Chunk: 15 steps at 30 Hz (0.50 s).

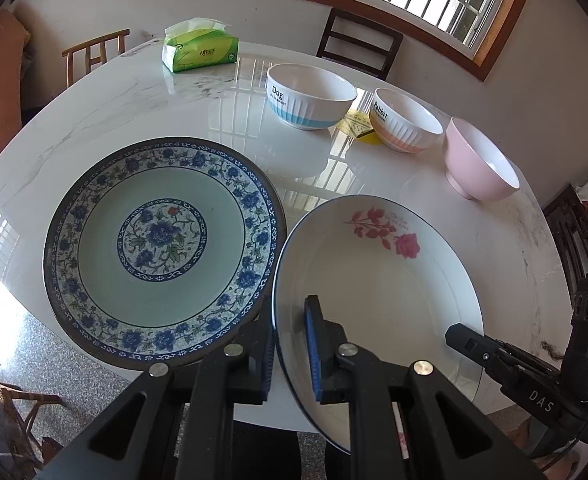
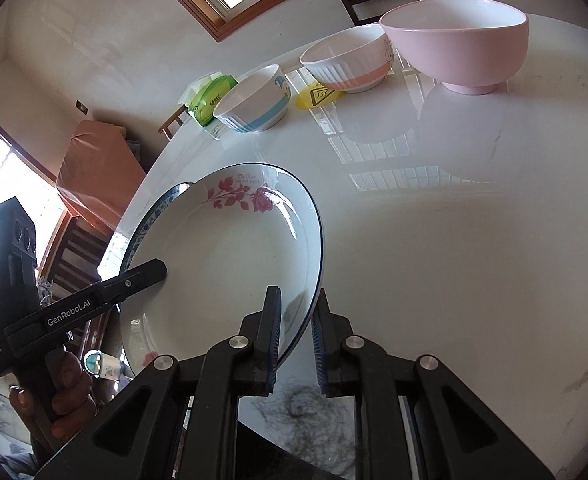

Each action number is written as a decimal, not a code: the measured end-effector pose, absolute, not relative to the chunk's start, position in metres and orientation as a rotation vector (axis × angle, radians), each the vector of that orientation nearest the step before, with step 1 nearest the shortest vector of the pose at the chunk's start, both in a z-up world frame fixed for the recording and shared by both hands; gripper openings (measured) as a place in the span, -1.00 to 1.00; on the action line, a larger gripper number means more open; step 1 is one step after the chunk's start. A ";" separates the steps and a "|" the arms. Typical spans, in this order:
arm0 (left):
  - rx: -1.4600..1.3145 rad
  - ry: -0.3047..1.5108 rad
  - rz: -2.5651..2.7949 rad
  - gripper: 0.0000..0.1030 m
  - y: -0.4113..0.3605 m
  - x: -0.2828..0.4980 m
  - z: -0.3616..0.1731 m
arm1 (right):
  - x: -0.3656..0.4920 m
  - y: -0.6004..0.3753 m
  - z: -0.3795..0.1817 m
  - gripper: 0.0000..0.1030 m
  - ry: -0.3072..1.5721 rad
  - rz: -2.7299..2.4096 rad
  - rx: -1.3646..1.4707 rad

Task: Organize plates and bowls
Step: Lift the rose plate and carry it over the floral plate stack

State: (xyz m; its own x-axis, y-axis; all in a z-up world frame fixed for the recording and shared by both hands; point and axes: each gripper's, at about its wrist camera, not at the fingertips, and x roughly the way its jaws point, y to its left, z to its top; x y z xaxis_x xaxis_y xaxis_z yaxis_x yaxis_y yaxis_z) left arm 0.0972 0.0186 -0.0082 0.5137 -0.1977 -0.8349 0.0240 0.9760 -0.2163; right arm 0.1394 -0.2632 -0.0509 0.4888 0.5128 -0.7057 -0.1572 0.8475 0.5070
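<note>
A white plate with a pink rose print (image 1: pixel 378 280) (image 2: pixel 222 264) is held off the table between both grippers. My left gripper (image 1: pixel 290 348) is shut on its left rim. My right gripper (image 2: pixel 296 334) is shut on its right rim. A blue-and-white floral plate (image 1: pixel 162 248) lies flat on the white marble table (image 1: pixel 198 116), just left of the held plate; its rim peeks out behind the held plate in the right wrist view (image 2: pixel 150 216). Three bowls stand in a row at the back: a blue-striped one (image 1: pixel 310 96) (image 2: pixel 254 104), an orange-striped one (image 1: pixel 406 120) (image 2: pixel 346 60) and a pink one (image 1: pixel 478 160) (image 2: pixel 458 40).
A green tissue pack (image 1: pixel 198 46) (image 2: pixel 208 98) sits at the far side of the table. A yellow sticker (image 1: pixel 360 128) (image 2: pixel 318 96) lies between the striped bowls. Chairs (image 1: pixel 358 42) stand around the table, under a barred window.
</note>
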 end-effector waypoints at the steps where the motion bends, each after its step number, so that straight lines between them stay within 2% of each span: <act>1: -0.187 1.023 -0.131 -0.73 0.020 0.094 -0.008 | 0.137 -0.261 -0.051 -0.70 0.985 0.423 0.403; 15: -0.251 1.016 -0.100 -0.73 0.063 0.065 -0.013 | 0.120 -0.229 -0.050 -0.68 1.028 0.452 0.347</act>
